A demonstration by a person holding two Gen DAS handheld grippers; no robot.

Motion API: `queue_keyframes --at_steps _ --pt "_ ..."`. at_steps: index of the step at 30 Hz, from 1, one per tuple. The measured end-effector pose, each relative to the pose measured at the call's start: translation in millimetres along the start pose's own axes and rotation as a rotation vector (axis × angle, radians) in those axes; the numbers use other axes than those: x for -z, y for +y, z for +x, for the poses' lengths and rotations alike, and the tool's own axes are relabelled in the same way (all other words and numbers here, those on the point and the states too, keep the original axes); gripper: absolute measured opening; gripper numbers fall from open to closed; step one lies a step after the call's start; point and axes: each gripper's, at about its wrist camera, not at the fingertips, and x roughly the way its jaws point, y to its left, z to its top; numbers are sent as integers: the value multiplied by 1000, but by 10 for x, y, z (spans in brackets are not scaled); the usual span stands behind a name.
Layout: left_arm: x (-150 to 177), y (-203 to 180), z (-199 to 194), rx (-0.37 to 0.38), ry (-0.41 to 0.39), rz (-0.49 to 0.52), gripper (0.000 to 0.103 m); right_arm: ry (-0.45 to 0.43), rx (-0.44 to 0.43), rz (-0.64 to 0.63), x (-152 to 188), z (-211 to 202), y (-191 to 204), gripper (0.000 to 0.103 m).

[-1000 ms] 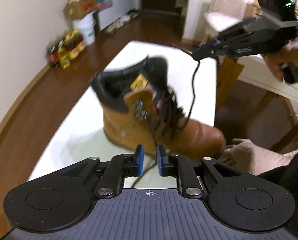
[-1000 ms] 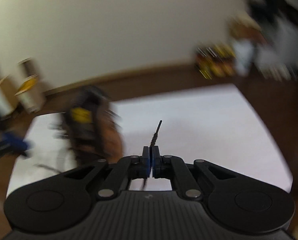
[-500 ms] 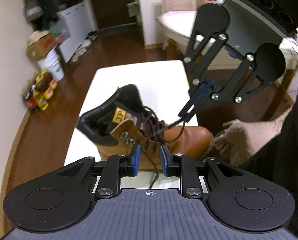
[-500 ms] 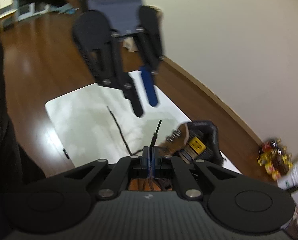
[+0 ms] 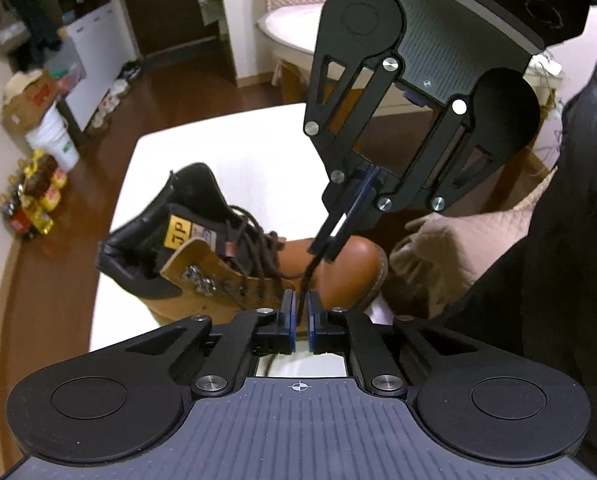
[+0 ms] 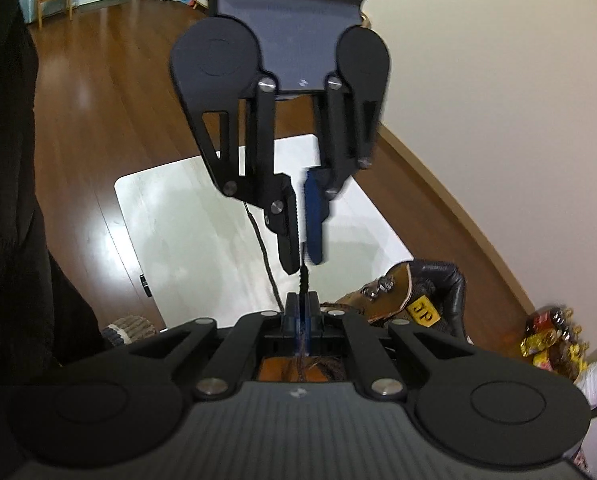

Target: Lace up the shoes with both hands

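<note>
The tan leather lace-up boot [image 5: 258, 256] is lying on the white table [image 5: 226, 148]. The left gripper [image 5: 301, 309] has just been closing around the dark brown lace [image 5: 307, 276]; the right gripper [image 5: 330, 246] is pinching its tip. Best to keep the lace taut while handing over.

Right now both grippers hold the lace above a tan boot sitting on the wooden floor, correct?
Not the floor: the left wrist view shows the left gripper and right gripper holding the lace above a tan boot sitting on the white table.
</note>
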Motion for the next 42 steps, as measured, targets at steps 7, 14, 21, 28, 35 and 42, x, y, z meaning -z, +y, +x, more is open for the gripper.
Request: queue_keyframes --at_steps 7,14,21,28,35,42 --pt "34 165 78 42 5 -215 2 8 16 107 35 56 -65 3" --pt "115 273 161 67 32 -355 2 6 -21 274 92 120 -170 4" --pt "151 210 168 48 45 -346 2 7 -47 304 74 140 -143 4" --pt "169 190 151 35 39 -341 2 21 -48 302 64 146 -129 4" --pt "208 172 125 32 27 -340 2 32 -38 320 31 135 -96 4" --pt "237 156 104 31 5 -336 2 40 -18 366 43 85 -110 3"
